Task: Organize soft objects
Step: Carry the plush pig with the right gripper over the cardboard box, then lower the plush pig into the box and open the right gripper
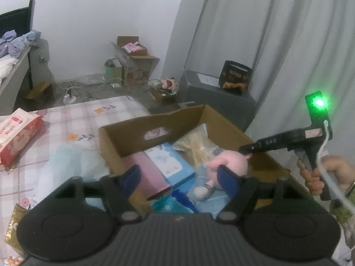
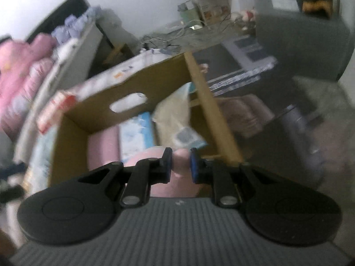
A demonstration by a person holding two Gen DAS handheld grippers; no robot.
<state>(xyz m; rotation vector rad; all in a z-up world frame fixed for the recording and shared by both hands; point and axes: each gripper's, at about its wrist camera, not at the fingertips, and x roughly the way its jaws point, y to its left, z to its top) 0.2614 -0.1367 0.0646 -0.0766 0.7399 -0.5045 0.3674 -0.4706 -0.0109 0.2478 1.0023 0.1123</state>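
**Pink plush toy carried over the box, placement step in hand**

Pink plush toy [image 1: 230,163] hung over the open cardboard box [image 1: 111,146], pinched by a small fold of its body between the narrow jaws of the right gripper [image 2: 180,165]. In the left wrist view the toy dangled from the tip of that tool, its white foot trailing down toward the box contents; in the right wrist view the pink fabric filled the slim gap between the two blue pads [image 2: 194,166], so the tongs were clamped on the toy. A hand [image 1: 321,175] gripped the tool's handle at the right edge.

The left gripper [image 1: 180,178] stood with its jaws well apart and nothing between them, pointing down into the near end of the box. The toy lay beyond its right finger, and I could not tell whether they touched.

Inside the box lay a pink roll [image 1: 144,173], a light blue packet [image 1: 170,161] beside it and a clear bag of pale contents [image 1: 197,144] toward the far wall. The box sat on a bed with a flowered sheet [image 1: 73,119]; a red wipes pack [image 1: 17,135] lay well apart on the sheet.

Judging by this, the step was the drop-off of the toy. The next move would call for lowering it into the free space near the right wall, then releasing the pinch. The right view was blurred, so finer detail stayed uncertain.
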